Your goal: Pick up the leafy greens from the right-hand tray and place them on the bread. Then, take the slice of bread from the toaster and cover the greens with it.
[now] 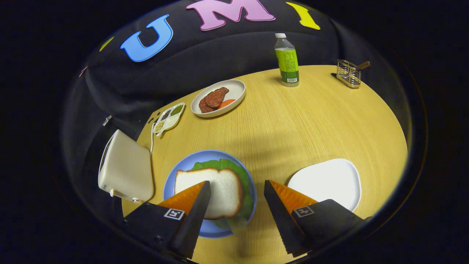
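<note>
Bread slice over greens, hand-held gripper (237,190) spread wide and empty above the bench (293,121)

Toaster (126,172) left of the fingers; white tray (326,183) right; blue plate (176,176) between them carries bread slice (223,190) covering leafy greens (227,165); meat plate (234,91), bottle (287,60), rack (348,73) well beyond.

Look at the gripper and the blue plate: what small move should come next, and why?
Probably back the gripper away. Its fingers are open, holding nothing; the bread already lies on the greens on the blue plate, and the white tray is bare.
</note>
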`<state>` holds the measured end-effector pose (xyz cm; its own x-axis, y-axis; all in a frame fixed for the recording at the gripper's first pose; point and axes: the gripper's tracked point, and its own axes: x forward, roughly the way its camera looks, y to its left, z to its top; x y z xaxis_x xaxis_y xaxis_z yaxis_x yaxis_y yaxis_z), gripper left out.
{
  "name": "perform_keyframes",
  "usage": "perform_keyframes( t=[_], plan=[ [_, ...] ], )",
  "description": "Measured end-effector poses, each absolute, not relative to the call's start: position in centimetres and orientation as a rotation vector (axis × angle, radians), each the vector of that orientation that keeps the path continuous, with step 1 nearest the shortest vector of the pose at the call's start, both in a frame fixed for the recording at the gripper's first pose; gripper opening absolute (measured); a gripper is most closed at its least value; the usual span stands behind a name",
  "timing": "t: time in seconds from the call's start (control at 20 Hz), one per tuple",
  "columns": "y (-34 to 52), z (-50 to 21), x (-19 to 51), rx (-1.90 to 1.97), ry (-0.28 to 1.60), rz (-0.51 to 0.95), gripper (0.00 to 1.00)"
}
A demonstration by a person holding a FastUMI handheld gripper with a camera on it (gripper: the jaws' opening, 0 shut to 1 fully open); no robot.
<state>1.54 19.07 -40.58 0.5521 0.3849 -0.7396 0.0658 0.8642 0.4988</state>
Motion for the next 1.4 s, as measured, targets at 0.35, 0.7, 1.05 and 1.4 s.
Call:
perform_keyframes(
  t=[0.35,0.7,1.05,1.4],
  plan=[
    [13.9,-40.2,1.2,0.468,0.951,0.121,0.98],
    [8.9,-34.0,2.9,0.368,0.783,0.106,0.98],
    [7.7,-22.4,4.2,0.220,0.509,0.181,0.99],
    [8.9,-14.1,4.2,0.156,0.335,0.237,0.99]
  ],
)
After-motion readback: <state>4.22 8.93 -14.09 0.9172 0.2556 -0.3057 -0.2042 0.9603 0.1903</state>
